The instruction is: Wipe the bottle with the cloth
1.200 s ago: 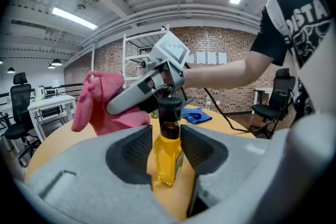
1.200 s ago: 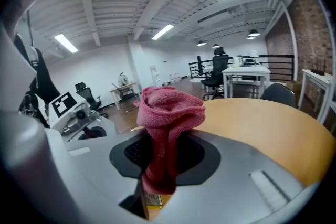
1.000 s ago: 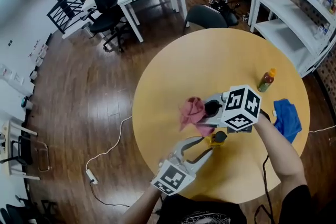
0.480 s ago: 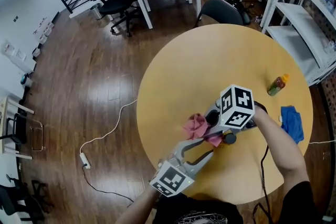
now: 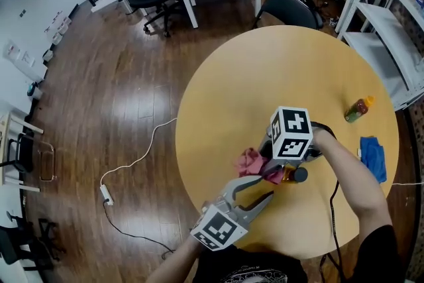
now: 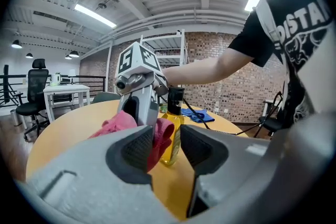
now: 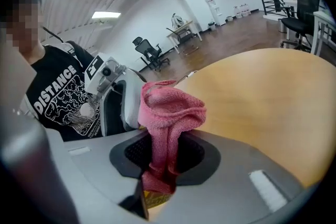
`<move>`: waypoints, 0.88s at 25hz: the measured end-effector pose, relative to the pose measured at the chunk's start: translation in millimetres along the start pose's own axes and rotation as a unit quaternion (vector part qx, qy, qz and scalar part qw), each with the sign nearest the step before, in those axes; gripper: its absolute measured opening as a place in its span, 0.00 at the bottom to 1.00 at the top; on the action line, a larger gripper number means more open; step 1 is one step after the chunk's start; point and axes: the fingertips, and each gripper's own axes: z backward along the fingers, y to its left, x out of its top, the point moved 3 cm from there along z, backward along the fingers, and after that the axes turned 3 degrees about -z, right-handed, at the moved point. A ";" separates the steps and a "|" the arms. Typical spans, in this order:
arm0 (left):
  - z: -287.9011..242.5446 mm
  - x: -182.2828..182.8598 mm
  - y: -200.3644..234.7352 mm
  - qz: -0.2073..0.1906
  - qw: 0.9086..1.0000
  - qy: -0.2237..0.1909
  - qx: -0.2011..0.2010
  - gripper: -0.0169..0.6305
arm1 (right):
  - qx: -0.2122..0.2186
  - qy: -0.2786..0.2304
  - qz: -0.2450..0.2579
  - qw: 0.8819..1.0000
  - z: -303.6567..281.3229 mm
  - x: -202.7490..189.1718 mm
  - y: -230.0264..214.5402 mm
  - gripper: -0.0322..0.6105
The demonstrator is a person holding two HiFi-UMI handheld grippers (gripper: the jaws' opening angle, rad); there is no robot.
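Note:
A small bottle [image 5: 289,174] of yellow liquid with a black cap stands upright on the round wooden table [image 5: 232,96]. My right gripper [image 5: 267,168] is shut on a pink cloth [image 5: 250,160] and tilts down at the bottle, the cloth hanging against its side. In the right gripper view the cloth [image 7: 169,113] rises from between the jaws of the right gripper [image 7: 165,153], with a scrap of the bottle [image 7: 153,199] below. My left gripper [image 5: 260,190] stands open just short of the bottle. In the left gripper view the bottle [image 6: 172,132] and cloth [image 6: 160,136] show beyond the left gripper [image 6: 170,148].
A second bottle [image 5: 358,109] with dark liquid and an orange cap stands at the table's right side, with a blue cloth [image 5: 373,158] near the edge beside it. A black chair [image 5: 289,10] sits behind the table. White shelves [image 5: 391,43] line the right wall.
The right gripper has come down and tipped steeply toward the bottle, bringing the pink cloth against it. The left gripper has stayed in place.

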 end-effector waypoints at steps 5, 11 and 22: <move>3.5 -2.9 0.6 0.006 1.000 0.004 0.001 0.27 | 0.010 0.051 0.006 0.999 -18.4 -8.8 -9.3 0.20; 6.1 -3.4 3.5 0.012 1.000 0.006 0.006 0.27 | 0.018 0.087 -0.003 0.996 -45.0 -24.9 -25.2 0.20; 4.3 3.5 2.0 0.012 1.000 0.001 -0.008 0.27 | -0.013 0.097 -0.012 0.995 -63.8 -31.1 -57.2 0.20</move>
